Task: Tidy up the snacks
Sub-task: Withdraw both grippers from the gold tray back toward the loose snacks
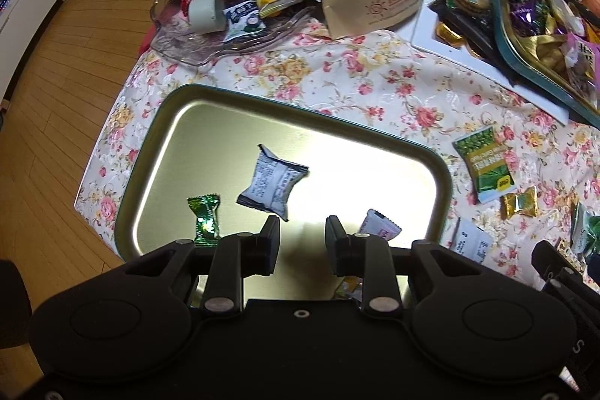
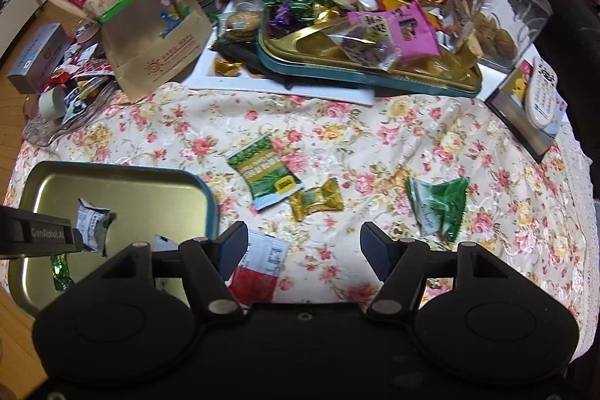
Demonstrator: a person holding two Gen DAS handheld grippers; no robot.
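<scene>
Lower left of the right wrist view: the metal tray (image 2: 123, 175) is seen on the surface (image 2: 375, 137), its floor mostly bare.
Snacks already in the tray: a white packet (image 1: 273, 184), a green twisted candy (image 1: 204, 220) and a small white-and-pink packet (image 1: 378, 227) are counted in the left wrist view; a further scrap under the tool body cannot be made out.
Snacks left loose on the cloth: a green-and-white packet (image 2: 264, 171), a gold candy (image 2: 317, 199), a green pouch (image 2: 438, 207) and a red-and-white sachet (image 2: 258, 267) are seen at centre and lower centre, all outside the tray.
Left tool (image 1: 302, 235): held above the tray's near part, jaws partly apart, nothing between them.
Right tool (image 2: 303, 248): held over the cloth, jaws wide apart and empty; the red-and-white sachet lies just beside its left finger (image 2: 232, 246).
Progress: judged early to middle; a few pieces are gathered, at least four remain on the cloth.
Clutter at the top of both views: whether the full second tray (image 2: 367, 70) and the paper bag (image 2: 150, 6) belong to the job cannot be told.
</scene>
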